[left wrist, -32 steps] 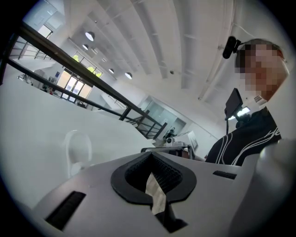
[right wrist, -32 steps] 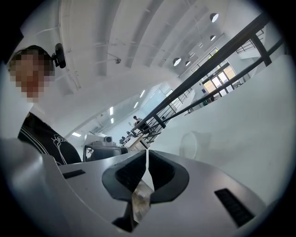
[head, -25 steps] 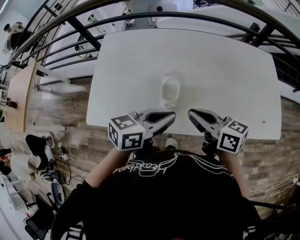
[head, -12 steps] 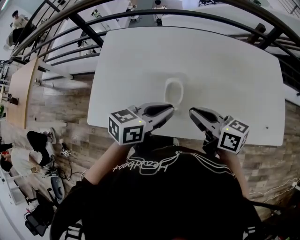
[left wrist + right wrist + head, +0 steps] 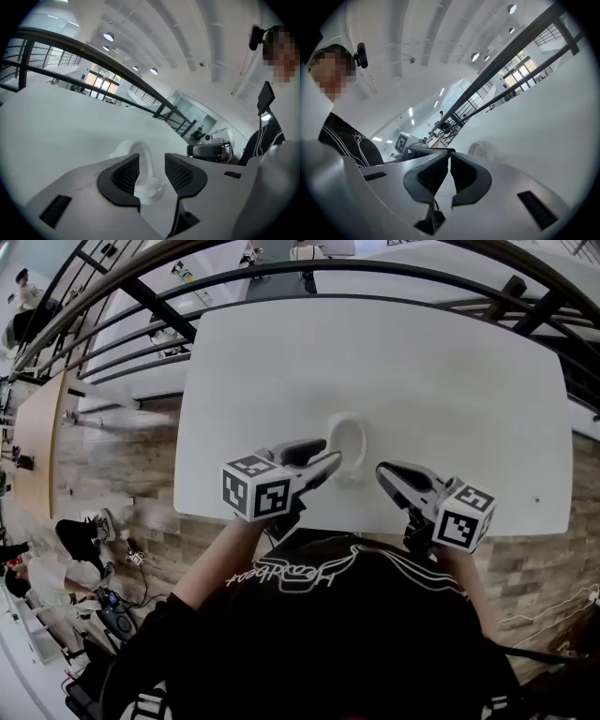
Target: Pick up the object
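Note:
A pale, see-through cup-like object [image 5: 348, 442] lies on the white table [image 5: 450, 381], near its front edge. My left gripper [image 5: 330, 457] reaches up to it from the left. Its jaws have just been opening and now stand apart. In the left gripper view the object [image 5: 138, 161] sits between the fingertips of the left gripper [image 5: 152, 165], and the pads do not press on it. My right gripper [image 5: 382, 470] hovers a little right of the object, shut and empty. The right gripper view shows the object [image 5: 485, 149] just beyond the closed right gripper [image 5: 450, 157].
Dark railings [image 5: 281, 277] run behind the table's far edge. Wooden floor [image 5: 103, 465] lies to the left, with a person [image 5: 75, 535] lower down there. The wearer's black shirt [image 5: 328, 615] fills the bottom of the head view.
The left gripper has moved forward and down to the object and its jaws have opened. The right gripper has shifted slightly and stays shut.

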Available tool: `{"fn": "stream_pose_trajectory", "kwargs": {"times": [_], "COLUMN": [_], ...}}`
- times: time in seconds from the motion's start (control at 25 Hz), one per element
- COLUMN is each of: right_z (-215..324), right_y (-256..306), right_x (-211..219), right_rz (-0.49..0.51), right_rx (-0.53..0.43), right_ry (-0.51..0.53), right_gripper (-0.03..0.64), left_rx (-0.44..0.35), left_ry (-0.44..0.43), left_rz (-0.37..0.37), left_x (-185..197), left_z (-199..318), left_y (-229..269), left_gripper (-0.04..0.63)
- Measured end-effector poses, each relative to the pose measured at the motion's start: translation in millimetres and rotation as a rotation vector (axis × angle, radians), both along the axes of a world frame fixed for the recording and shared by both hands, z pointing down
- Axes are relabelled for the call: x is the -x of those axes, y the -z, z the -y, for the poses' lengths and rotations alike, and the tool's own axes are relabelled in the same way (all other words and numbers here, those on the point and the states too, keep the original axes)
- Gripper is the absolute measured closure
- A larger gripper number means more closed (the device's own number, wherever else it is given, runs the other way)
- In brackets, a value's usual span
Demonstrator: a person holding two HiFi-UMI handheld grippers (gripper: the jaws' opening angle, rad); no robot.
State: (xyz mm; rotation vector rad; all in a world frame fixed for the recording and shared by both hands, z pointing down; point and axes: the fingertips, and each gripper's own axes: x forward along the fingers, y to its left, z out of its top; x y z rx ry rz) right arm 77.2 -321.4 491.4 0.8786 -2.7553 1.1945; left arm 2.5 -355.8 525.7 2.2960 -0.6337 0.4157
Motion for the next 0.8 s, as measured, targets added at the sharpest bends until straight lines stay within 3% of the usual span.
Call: {"fn": "stream_pose_trajectory", "kwargs": {"times": [0.36,0.56,0.8], "right_z": [35.0,40.3,43.0], "right_y": [-9.5,-19.4,-20.3], "right_x": [7.1,5.6,4.5], "right_rz": [0.006,0.009,0.014], "right_rx": [0.044,0.07,0.082], "right_ry": [-0.026,-0.035,-0.043], "right_gripper": [0.595,0.595,0.595], "left_rx": [0.11,0.175,0.193], "left_ry": [-0.033,-0.026,-0.026], "left_rz": [0.111,0.094,0.091], "left_x": [7.7,3.3,-0.5], "left_z": [38.8,43.7,48.2], "left_y": [-48.6,-65.5,-70.6], "left_gripper": [0.436,0.436,0.437]}}
